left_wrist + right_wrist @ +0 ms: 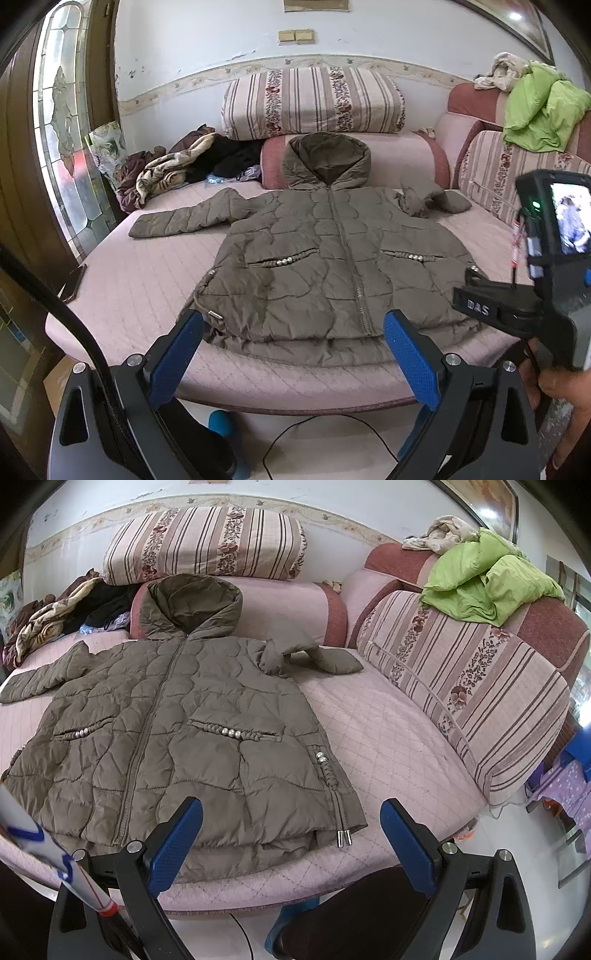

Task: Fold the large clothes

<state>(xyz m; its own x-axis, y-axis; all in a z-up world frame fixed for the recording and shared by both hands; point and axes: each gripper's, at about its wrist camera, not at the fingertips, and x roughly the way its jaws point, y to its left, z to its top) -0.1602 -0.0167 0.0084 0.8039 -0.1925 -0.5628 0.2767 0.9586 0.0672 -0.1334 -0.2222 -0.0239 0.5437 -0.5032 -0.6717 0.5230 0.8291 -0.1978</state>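
Left wrist view: left gripper gapes wide, holding nothing, above the hem of the olive hooded puffer jacket spread front-up on the pink bed. Right wrist view: right gripper equally wide, empty, over the jacket's hem corner.

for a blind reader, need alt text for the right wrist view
An olive hooded jacket lies flat, zipped, front up on a pink quilted bed, one sleeve bent near the shoulder. The open right hand-held gripper hovers above its hem; striped cushions behind.
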